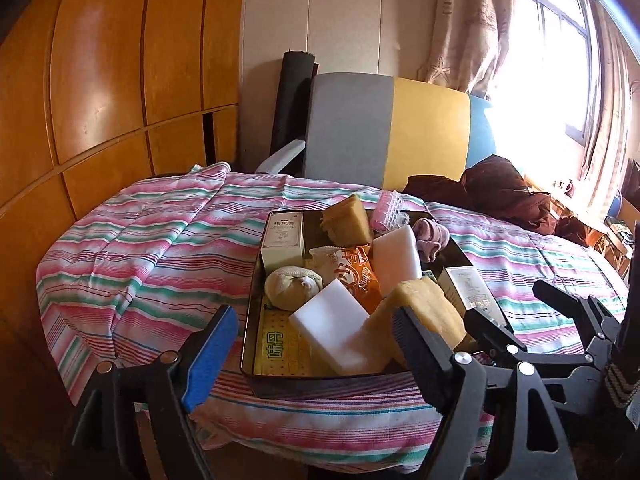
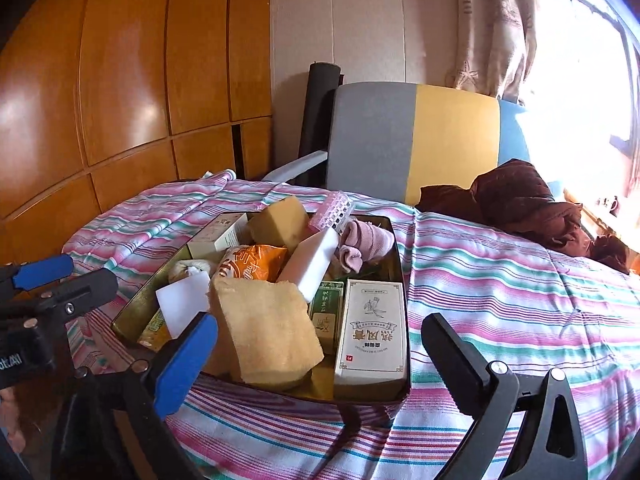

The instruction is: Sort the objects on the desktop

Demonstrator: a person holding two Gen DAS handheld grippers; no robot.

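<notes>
So the tin (image 2: 402,280) was sitting on the striped cloth (image 2: 500,288) that covered the table, stuffed way past the rim with random stuff. Near end, from the right wrist view: a big yellow sponge (image 2: 266,328) propped up at a tilt, and just right of it a cream box (image 2: 374,332) lying flat against the tin's right wall, with a smaller green box (image 2: 326,312) wedged between the two. A white foam block (image 2: 310,262) leaned across the middle, an orange snack bag (image 2: 256,260) sat left of it, and a second white block (image 2: 182,304) poked up by the left wall. Toward the far end there was another yellow sponge (image 2: 280,220), a pink sock (image 2: 366,244) bunched in the far right corner, and a pink plastic thing (image 2: 334,210) hanging over the far rim, couldn't tell what it was. The left wrist view also showed a rolled cream sock (image 1: 292,286) by the left wall and a tall cream box (image 1: 282,240) standing behind it. The right gripper (image 2: 320,356) was spread wide at the near end of the tin, holding nothing. The left gripper (image 1: 316,344) was spread just as wide at the near left end, empty too. Behind the table: a grey and yellow chair (image 2: 416,140), some brown clothes (image 2: 520,200) heaped on the far right, wooden cupboards on the left.
</notes>
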